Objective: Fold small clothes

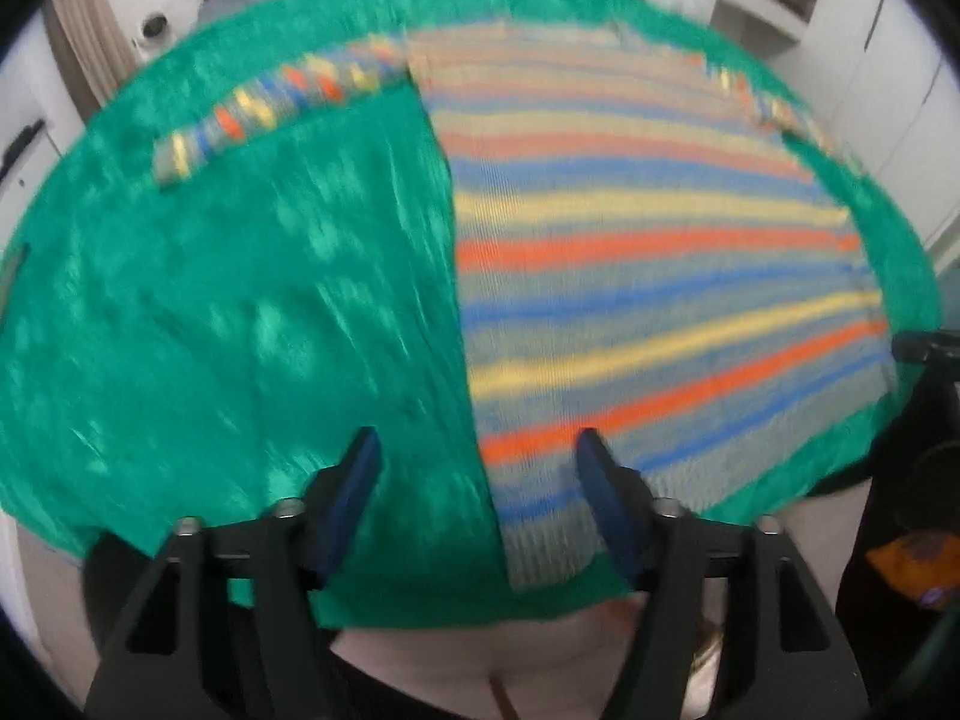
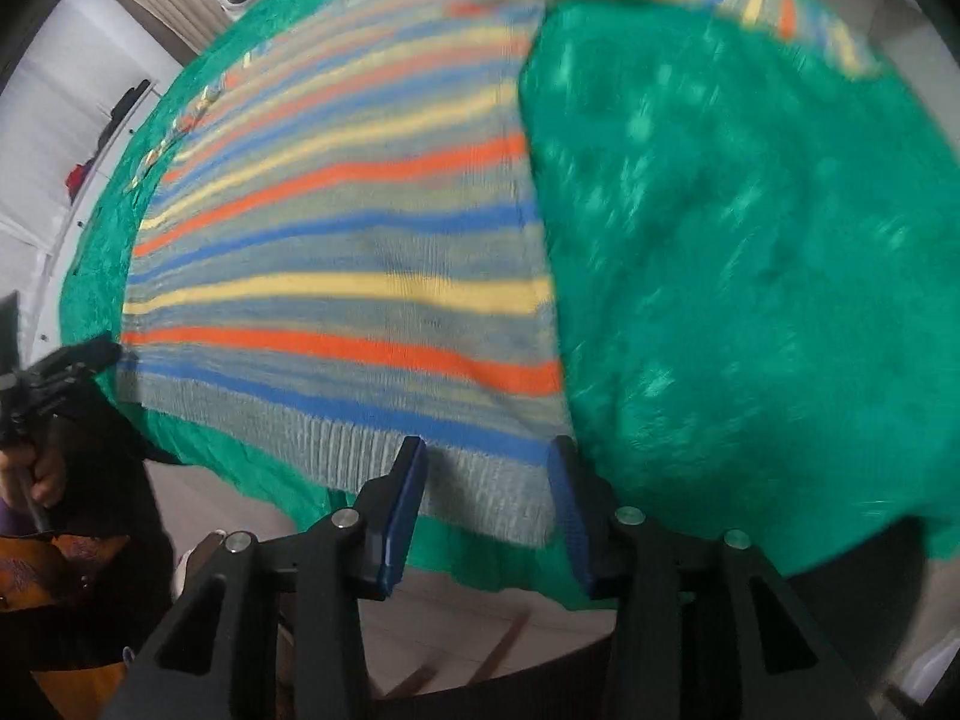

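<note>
Both of my grippers hang with blue-padded jaws parted and empty, the left gripper and the right gripper over the striped knitted sweater, which lies flat, sleeves outstretched, on the crinkled green cloth.

— How many garments lie out?
— One striped sweater, with two sleeves showing, one on each side.
— And beneath it?
— One green cloth.
— The tools?
— Two grippers: the left gripper and the right gripper, each with two blue-padded fingers.
— Hands?
— One hand shows.
</note>
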`<state>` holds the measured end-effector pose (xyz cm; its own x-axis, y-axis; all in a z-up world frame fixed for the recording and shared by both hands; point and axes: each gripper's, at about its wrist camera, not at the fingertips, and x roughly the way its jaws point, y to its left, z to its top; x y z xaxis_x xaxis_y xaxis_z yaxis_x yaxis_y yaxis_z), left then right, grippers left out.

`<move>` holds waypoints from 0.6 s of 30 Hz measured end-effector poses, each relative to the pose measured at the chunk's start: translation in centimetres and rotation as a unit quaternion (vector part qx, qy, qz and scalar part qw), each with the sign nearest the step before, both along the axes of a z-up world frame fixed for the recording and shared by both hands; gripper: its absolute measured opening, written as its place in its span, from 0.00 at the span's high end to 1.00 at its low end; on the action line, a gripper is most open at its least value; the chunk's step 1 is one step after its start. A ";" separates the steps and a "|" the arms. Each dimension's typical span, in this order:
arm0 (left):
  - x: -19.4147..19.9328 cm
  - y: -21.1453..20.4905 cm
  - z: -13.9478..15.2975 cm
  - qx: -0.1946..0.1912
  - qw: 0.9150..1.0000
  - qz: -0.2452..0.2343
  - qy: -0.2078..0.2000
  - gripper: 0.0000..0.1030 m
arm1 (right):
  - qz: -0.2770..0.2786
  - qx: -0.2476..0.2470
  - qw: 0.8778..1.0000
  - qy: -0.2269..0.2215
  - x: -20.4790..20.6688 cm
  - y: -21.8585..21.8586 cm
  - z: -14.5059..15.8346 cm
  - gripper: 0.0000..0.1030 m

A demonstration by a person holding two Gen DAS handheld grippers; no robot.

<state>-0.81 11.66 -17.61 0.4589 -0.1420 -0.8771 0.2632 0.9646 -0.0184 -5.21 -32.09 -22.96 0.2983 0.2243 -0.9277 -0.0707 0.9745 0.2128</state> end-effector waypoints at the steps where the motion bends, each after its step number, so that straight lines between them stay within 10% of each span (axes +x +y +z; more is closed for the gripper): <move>1: 0.4 0.1 0.8 -0.003 1.000 0.005 -0.022 0.18 | -0.002 -0.005 1.000 -0.016 0.1 -0.2 0.6 0.52; 7: 3.0 0.8 0.5 -0.043 0.992 0.091 -0.082 0.11 | -0.107 -0.019 0.981 -0.163 2.1 -1.6 2.0 0.35; 15: 4.6 4.0 -3.6 -0.029 0.984 0.158 -0.079 0.10 | -0.176 -0.031 0.966 -0.186 1.5 -3.0 -0.7 0.34; 18: 4.1 4.6 -4.7 -0.026 0.982 0.171 -0.071 0.02 | -0.195 -0.030 0.961 -0.195 1.1 -4.1 -0.5 0.19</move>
